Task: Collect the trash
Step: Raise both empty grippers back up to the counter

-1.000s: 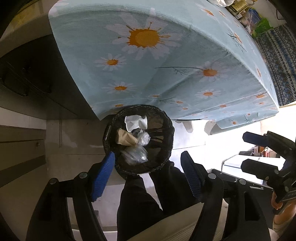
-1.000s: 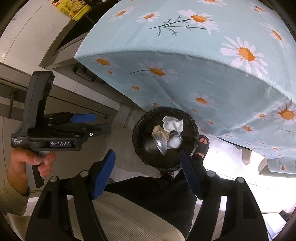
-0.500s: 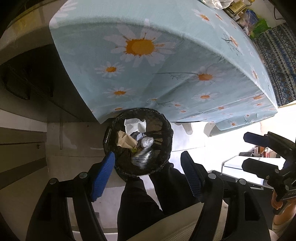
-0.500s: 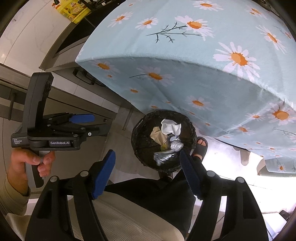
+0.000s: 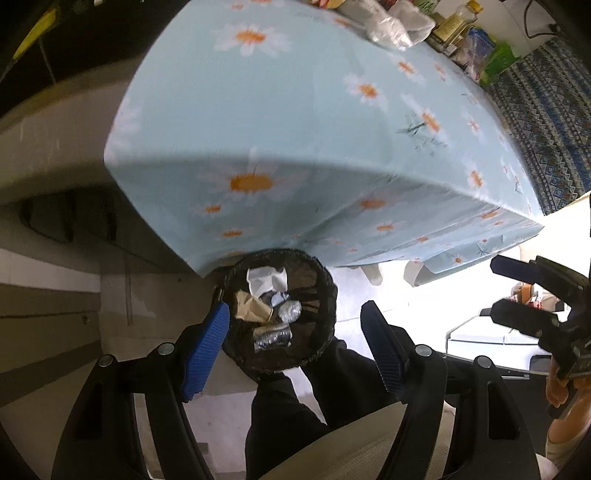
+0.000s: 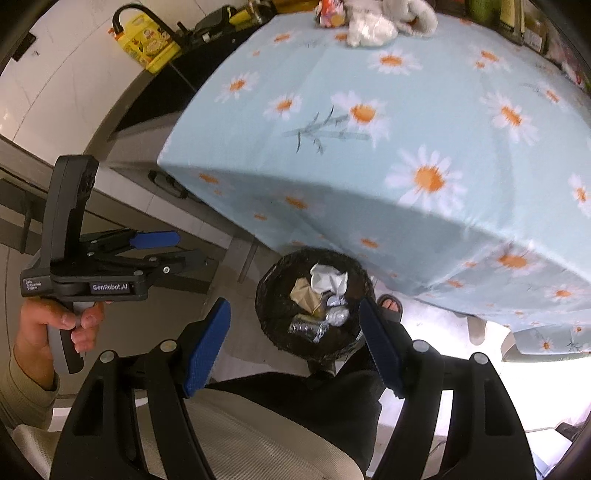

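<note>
A black mesh bin [image 5: 328, 295] stands on the floor under the table's edge. It holds white paper [image 5: 266, 280], brown paper [image 5: 251, 306], a foil ball [image 5: 290, 312] and a crushed clear bottle [image 5: 271, 338]. My left gripper [image 5: 293, 332] hangs open high above the bin, nothing between its blue pads. In the right wrist view the same bin [image 6: 266, 306] lies below my right gripper [image 6: 295, 339], also open and empty. Each gripper shows in the other's view: the right gripper [image 5: 496, 286] at the right, the left gripper [image 6: 188, 246] at the left in a person's hand.
A table with a light blue daisy cloth [image 6: 406, 129] overhangs the bin. Crumpled plastic bags [image 5: 384, 22] and bottles sit at its far end. A yellow container [image 6: 147, 44] stands on a dark counter. The person's dark trouser legs [image 5: 295, 406] and a sandalled foot [image 6: 389, 304] are beside the bin.
Both grippers have risen, so the bin looks smaller and more of the table top shows. The clear bottle has settled lower in the bin.
</note>
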### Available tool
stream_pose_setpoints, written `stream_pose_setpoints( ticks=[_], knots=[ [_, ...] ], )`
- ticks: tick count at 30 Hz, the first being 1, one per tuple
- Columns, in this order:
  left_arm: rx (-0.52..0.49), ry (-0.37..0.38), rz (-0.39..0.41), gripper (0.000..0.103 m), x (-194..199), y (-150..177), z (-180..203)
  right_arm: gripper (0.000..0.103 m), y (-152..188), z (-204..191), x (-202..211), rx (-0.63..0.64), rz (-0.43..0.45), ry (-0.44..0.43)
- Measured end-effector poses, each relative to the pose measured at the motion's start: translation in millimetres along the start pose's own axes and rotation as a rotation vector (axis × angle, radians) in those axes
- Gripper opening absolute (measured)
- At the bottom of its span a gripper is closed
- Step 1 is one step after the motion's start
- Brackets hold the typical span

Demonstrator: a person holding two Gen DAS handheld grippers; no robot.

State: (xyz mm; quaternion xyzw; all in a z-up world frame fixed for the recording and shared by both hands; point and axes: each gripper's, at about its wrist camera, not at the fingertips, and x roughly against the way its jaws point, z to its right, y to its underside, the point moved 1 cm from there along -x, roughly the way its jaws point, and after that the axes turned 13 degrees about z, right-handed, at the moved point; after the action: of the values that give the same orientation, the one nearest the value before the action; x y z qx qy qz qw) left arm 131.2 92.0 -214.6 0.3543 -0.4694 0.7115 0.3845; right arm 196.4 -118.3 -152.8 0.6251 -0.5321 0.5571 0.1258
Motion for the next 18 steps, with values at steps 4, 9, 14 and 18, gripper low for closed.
stream_pose_setpoints(
  ticks=[4, 9, 14, 18],
  knots=[
    [-0.025, 0.000, 0.023, 0.071, 11.3, -11.7, 8.3, 0.072, -18.2, 1.6, 13.4, 0.010, 0.048, 0.006],
    [-0.050, 0.010, 0.068, 0.071, 26.9, -30.6, 20.2, 0.072, -42.4, 5.4, 26.1, 0.024, 0.098, 0.008],
    [-0.055, 0.023, 0.109, 0.071, 33.0, -53.3, 31.9, 0.072, -64.6, 12.0, 31.2, 0.043, 0.129, 0.007],
    [-0.062, 0.026, 0.133, 0.071, 31.1, -72.8, 42.8, 0.072, -86.2, 22.4, 33.7, 0.060, 0.148, 0.008]
  ],
)
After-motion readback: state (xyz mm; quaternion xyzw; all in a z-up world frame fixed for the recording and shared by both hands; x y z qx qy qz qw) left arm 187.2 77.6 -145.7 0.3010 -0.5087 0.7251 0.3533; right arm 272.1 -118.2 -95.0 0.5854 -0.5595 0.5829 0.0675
